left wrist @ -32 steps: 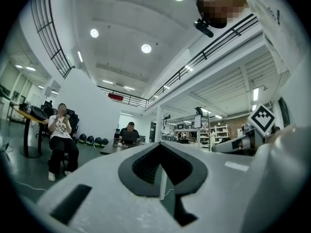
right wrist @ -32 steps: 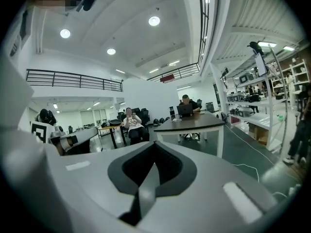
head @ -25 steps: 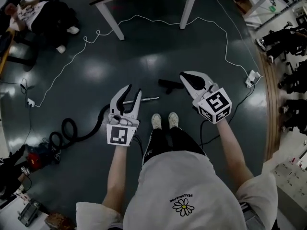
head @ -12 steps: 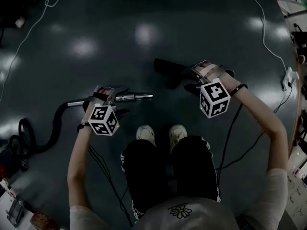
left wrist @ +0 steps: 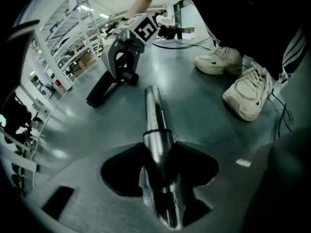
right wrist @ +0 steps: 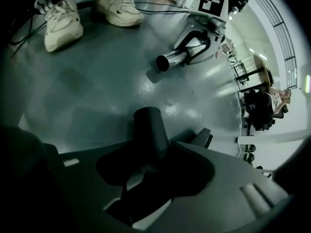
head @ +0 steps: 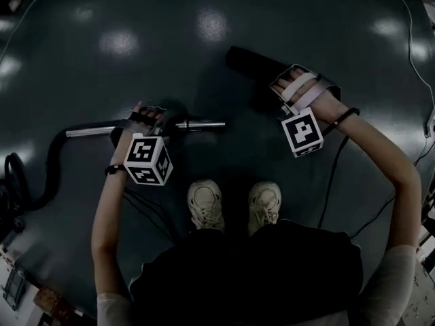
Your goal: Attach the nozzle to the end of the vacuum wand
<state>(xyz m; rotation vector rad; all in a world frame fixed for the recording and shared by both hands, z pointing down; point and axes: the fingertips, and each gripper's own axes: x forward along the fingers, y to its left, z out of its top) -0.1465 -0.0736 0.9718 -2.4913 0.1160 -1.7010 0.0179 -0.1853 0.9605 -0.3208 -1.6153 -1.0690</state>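
Note:
The metal vacuum wand (head: 202, 124) lies on the dark floor, its open end pointing right. My left gripper (head: 151, 117) reaches down over it. In the left gripper view the wand (left wrist: 154, 115) runs out between the black pads (left wrist: 124, 171); the jaws have just been closing and now press on its sides. The black nozzle (head: 248, 61) lies further right. My right gripper (head: 292, 88) straddles its round neck (right wrist: 150, 127); these jaws have just been opening and stand wide around the neck, with no clear grip. The wand end and the nozzle are apart.
The person's two white shoes (head: 204, 206) stand just behind the wand. A black hose (head: 13, 175) curls away at the left. Black cables (head: 336, 175) trail from the grippers across the floor. A white cord (head: 416, 53) runs along the right.
The person has bent down and both grippers have dropped to the floor. The left one went from beside the wand to around it; the right one settled over the nozzle's neck.

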